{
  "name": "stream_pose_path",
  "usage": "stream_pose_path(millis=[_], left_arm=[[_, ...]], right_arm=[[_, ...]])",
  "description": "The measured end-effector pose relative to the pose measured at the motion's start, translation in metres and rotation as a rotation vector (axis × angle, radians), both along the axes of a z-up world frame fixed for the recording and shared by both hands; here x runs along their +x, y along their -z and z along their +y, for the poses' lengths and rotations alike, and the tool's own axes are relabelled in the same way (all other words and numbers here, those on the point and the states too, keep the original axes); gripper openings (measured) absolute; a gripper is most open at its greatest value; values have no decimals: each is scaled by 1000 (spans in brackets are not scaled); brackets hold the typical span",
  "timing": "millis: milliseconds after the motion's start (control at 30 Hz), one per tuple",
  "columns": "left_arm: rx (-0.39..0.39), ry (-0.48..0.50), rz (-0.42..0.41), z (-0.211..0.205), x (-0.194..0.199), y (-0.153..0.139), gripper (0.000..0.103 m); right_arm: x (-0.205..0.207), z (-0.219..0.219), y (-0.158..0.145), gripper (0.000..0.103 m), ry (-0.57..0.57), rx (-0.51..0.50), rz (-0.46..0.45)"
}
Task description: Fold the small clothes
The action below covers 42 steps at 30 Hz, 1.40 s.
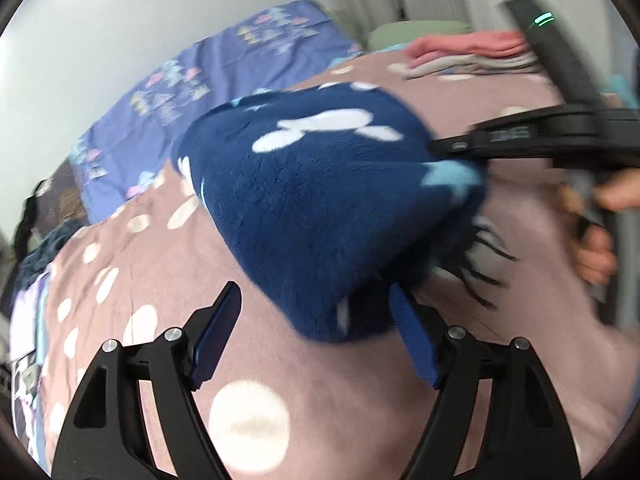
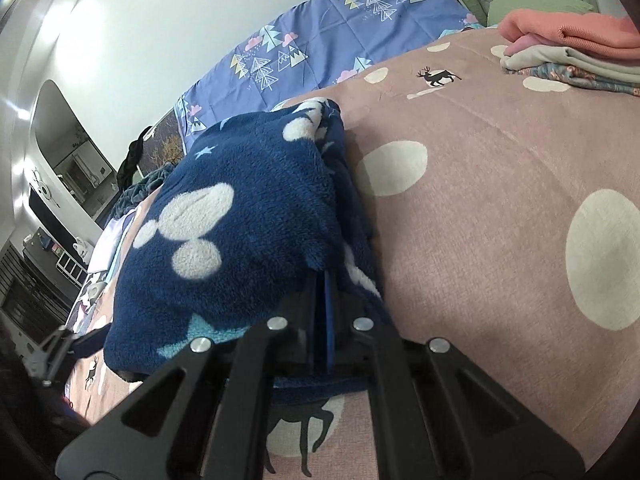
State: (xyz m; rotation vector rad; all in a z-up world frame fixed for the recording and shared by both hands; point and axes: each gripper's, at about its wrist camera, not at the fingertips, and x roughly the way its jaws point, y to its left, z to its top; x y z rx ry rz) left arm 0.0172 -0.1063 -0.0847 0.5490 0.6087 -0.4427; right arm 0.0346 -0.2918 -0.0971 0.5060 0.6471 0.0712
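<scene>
the left gripper is at the near edge of the navy fleece garment, its fingers spread wide and pressing on nothing, one blue pad beside the cloth's hanging corner. the garment lies bunched and partly lifted on the pink spotted bedspread, in the middle of the bed. to the right, the right gripper has its fingers pinched tight on the garment's far edge; in its own view the pads sit closed under a draped fold of fleece. the fleece looks thick, soft and light, likely to sag and slump rather than hold a crease, so a corner or hem seems the best place to take it. further right, a stack of folded clothes sits well apart. the left view is blurred, and the garment's shape, sleeves or legs cannot be made out.
</scene>
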Motion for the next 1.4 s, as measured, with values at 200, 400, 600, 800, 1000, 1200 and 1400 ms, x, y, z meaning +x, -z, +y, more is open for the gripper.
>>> stream_pose_path(millis=[200,400,600,800,1000,1200,1400], left_arm=[[-70,-197,-61,-19,26,-3,76],[-5,-277,-76,24,25,16,78],[37,-229,-83,16,13,10,61],[-186,47,89,33,-36,-46,23],[-264,94,-63,17,-3,-97,22],[-250,55,158,2,77,-20,24],[-240,49,191,-4,74,-30,21]], right_arm=[[3,1,2,2,2,-45,1],[4,9,3,1,-24,-99,23],[3,8,3,1,-32,-101,26],[2,6,3,1,-25,-97,25],[1,11,2,1,-22,-130,24],[1,10,2,2,-36,-119,28],[-11,18,-48,9,-77,-152,-57]])
